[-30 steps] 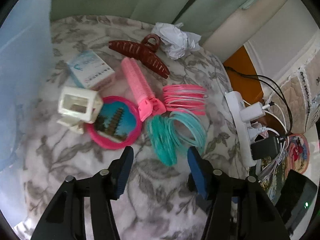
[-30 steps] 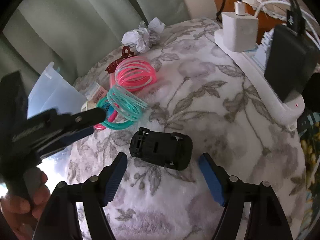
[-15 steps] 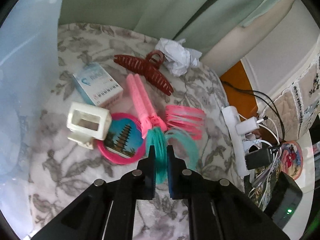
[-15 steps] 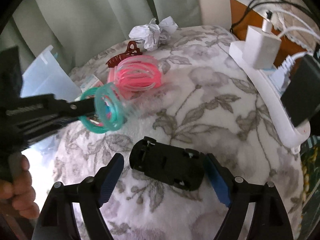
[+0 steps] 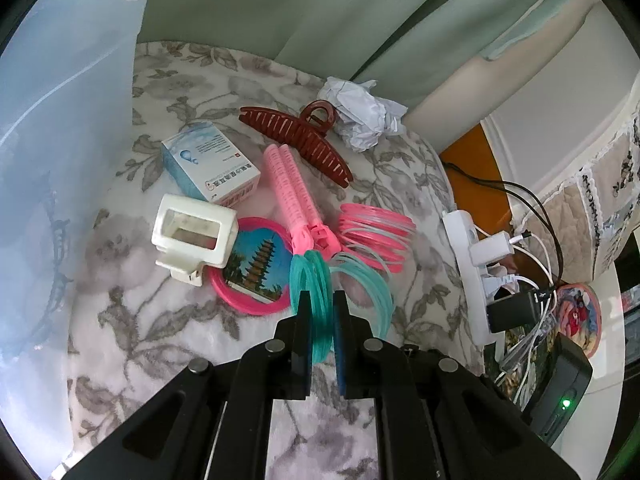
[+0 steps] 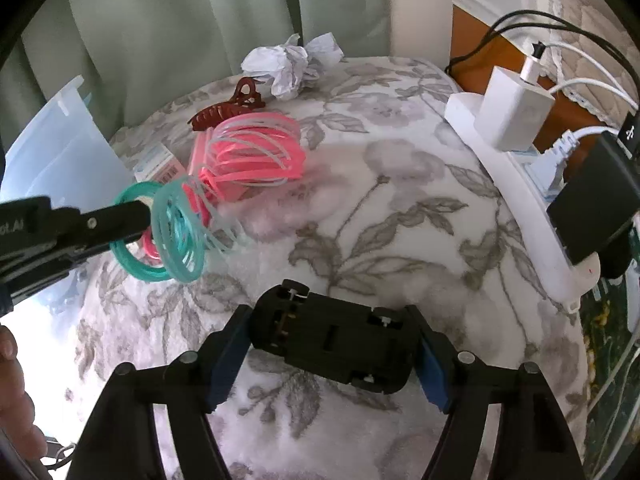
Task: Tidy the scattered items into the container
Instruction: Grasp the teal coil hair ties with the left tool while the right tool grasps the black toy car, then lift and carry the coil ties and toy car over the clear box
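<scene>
My left gripper (image 5: 320,300) is shut on a teal spring coil (image 5: 316,276), which hangs lifted above the floral blanket (image 6: 400,220) with part of it stretched out; the coil (image 6: 176,236) also shows in the right wrist view. My right gripper (image 6: 330,344) is shut on an upside-down black toy car (image 6: 332,340), one finger at each end. On the blanket lie a pink coil (image 5: 376,236), a pink hair roller (image 5: 292,196), a brown claw clip (image 5: 296,136), a blue-white box (image 5: 208,164), a white plastic piece (image 5: 192,236) and a pink round mirror (image 5: 252,272). A translucent bin (image 5: 60,120) stands at the left.
Crumpled paper (image 5: 360,116) sits at the blanket's far edge by green curtains. A white power strip (image 6: 520,184) with chargers and cables runs along the right edge. A person's hand (image 6: 8,352) holds the left gripper's handle.
The left gripper closed on the teal coil and raised it off the blanket. The right gripper moved forward and closed around the black car.
</scene>
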`<state>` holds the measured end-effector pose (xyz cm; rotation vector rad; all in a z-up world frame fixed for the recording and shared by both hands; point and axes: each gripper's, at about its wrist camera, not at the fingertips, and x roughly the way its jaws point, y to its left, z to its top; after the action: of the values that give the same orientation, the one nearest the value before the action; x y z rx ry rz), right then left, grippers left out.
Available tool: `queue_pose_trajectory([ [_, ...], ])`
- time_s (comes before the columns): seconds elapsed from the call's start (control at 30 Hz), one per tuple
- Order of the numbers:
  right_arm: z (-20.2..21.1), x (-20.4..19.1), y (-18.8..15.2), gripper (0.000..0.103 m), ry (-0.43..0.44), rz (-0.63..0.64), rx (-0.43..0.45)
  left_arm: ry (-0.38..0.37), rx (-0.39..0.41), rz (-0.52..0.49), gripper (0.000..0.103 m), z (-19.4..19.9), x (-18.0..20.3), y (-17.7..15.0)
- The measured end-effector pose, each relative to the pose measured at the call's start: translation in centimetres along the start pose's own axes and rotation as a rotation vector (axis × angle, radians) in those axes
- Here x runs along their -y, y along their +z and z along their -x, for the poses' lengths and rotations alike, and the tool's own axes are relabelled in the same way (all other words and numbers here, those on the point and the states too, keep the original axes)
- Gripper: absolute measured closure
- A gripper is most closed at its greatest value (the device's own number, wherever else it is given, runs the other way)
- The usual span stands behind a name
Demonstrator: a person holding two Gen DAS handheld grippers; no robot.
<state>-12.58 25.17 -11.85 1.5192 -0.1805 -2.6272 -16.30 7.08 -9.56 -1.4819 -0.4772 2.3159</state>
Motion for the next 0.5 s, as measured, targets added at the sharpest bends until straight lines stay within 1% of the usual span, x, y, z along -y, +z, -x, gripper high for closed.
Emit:
queue_pose_trajectory([
  [0.27,1.4,1.3,-0.3,0.026,0.02,-0.065,0.035,0.004,0.024,-0.018,0.094,1.6,0.8,-0.6],
  [0.5,3.5,1.1,-0.5,0.026,0.035,-0.074,0.09,0.017,0.062,-0.04,0.097,3.4,1.7,-1.0],
])
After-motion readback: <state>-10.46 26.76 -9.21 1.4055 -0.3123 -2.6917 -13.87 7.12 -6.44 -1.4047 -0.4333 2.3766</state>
